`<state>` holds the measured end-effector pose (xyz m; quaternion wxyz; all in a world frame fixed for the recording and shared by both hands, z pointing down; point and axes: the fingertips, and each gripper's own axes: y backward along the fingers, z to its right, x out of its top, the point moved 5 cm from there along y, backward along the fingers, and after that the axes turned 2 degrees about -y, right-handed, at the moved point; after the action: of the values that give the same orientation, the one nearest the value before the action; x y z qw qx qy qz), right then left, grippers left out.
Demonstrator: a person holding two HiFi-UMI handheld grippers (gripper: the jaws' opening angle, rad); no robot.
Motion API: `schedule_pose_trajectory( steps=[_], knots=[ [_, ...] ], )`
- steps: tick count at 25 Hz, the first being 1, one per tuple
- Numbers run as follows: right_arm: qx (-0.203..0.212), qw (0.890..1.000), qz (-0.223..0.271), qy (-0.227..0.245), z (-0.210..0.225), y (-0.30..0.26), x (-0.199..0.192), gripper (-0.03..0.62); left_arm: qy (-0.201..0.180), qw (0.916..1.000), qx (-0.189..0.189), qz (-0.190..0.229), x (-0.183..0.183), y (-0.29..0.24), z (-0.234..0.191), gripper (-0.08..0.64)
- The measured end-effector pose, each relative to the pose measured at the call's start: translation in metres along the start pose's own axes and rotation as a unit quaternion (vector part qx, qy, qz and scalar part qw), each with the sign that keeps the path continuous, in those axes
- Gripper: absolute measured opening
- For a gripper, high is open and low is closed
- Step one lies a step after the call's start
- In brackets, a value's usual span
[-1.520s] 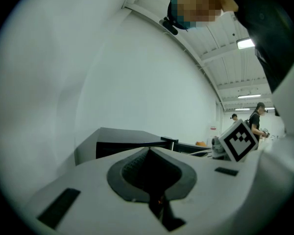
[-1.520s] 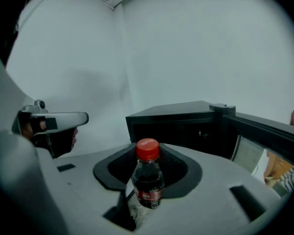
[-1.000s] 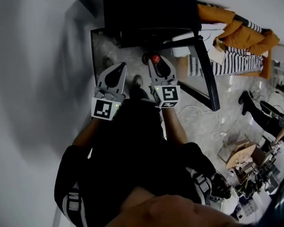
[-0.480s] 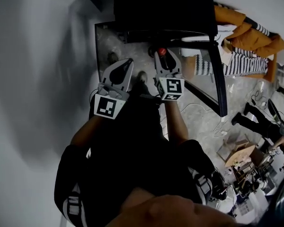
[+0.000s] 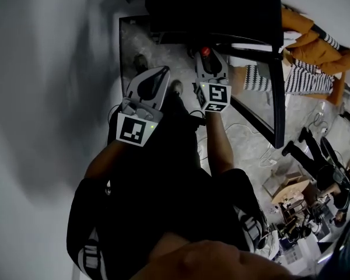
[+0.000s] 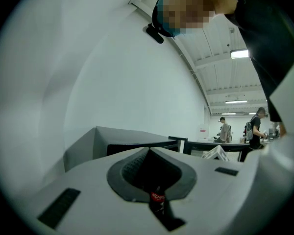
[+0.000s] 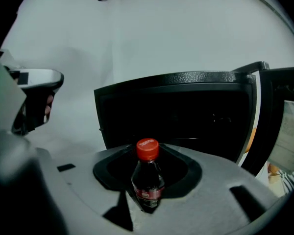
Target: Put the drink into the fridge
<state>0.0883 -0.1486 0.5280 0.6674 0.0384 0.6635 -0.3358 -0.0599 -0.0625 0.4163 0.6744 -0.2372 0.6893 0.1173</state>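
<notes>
A small cola bottle [image 7: 148,177] with a red cap [image 5: 205,52] stands upright between the jaws of my right gripper [image 5: 206,57], which is shut on it. Right ahead of it is the dark opening of a low black fridge [image 7: 176,116], whose door [image 5: 274,92] swings out on the right. My left gripper [image 5: 161,72] hangs beside it on the left with its tips together. In the left gripper view the jaws [image 6: 149,150] meet at a point. A small red-labelled dark thing [image 6: 157,198] shows in the slot beneath them; I cannot tell where it lies.
A white wall [image 5: 46,98] runs along the left of the fridge. An orange jacket [image 5: 315,37] and striped cloth [image 5: 297,77] lie behind the door. Cables [image 5: 251,139] and a cardboard box [image 5: 291,191] are on the floor at right. People [image 6: 225,130] stand far off.
Both grippers have moved closer to the fridge opening, the right one with the bottle further than the left. The grip on the bottle is unchanged.
</notes>
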Motion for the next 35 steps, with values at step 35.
schedule_pose_trajectory(
  steps=[35],
  knots=[
    [0.006,1.0,-0.024,0.008,0.028,-0.078,-0.052,0.126,0.007,0.9993,0.03,0.022,-0.012,-0.002,0.003,0.005]
  ],
)
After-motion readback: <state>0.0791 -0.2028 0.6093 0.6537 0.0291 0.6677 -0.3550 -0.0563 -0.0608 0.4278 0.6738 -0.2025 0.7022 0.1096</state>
